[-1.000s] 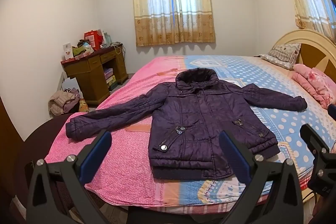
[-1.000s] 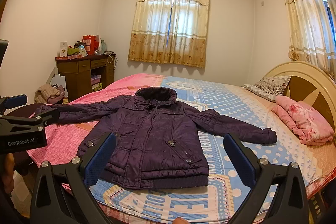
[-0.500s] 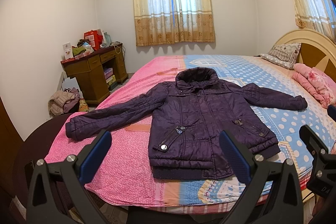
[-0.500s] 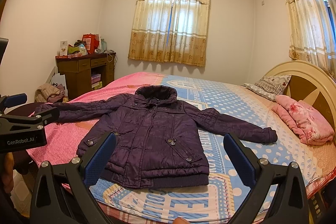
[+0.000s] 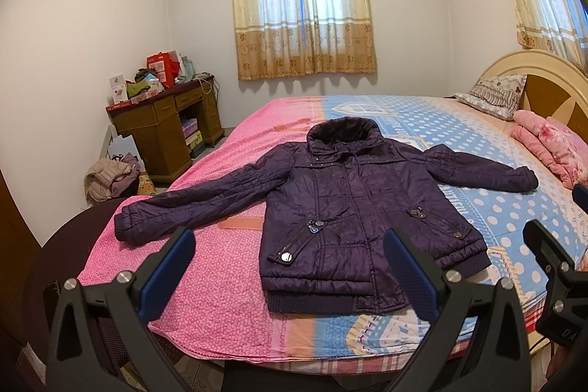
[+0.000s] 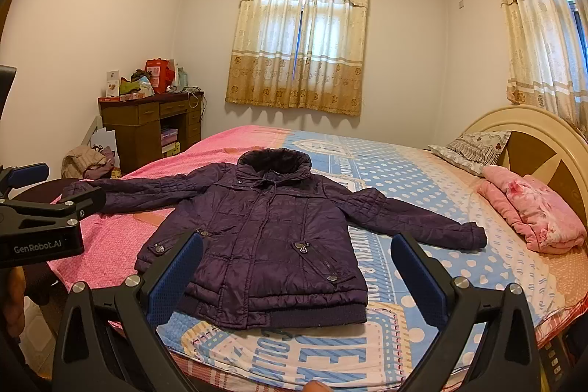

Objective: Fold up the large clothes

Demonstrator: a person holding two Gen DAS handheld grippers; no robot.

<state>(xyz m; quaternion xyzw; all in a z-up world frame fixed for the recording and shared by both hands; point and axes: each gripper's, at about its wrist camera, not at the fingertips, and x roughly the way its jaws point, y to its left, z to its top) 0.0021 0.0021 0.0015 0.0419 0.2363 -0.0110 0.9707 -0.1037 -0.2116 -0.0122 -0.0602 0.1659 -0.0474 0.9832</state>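
At the far left, a brown desk [image 5: 165,131] stands by the wall with boxes on top, and a heap of clothes [image 5: 110,177] lies on the floor near it. What is in the heap is too small to tell.

Next comes the left tongs [image 5: 290,272]. Its blue pads are wide apart and hold nothing. It hangs in the air just short of the bed [image 5: 205,285], in front of the near edge.

In the middle, the purple jacket [image 5: 352,208] lies flat on the bed, front side up, both sleeves spread out. The left sleeve [image 5: 191,204] rests on the pink part of the cover. The right sleeve [image 6: 419,219] rests on the blue dotted part.

Then the right tongs [image 6: 297,272], also wide apart and empty, waits before the bottom hem.

No fold is made yet, I think. A good start is to pinch each cuff and lay the sleeve across the chest. The jacket looks puffy and slippery, so bite deep and move slowly, or it may slide out.

At the far right sit a pillow [image 6: 474,149] and a folded pink blanket [image 6: 533,219], well apart from the jacket.

The back of the jacket is hidden. The bed's near edge is partly blocked by the tongs' black arms. The person is mostly out of view.
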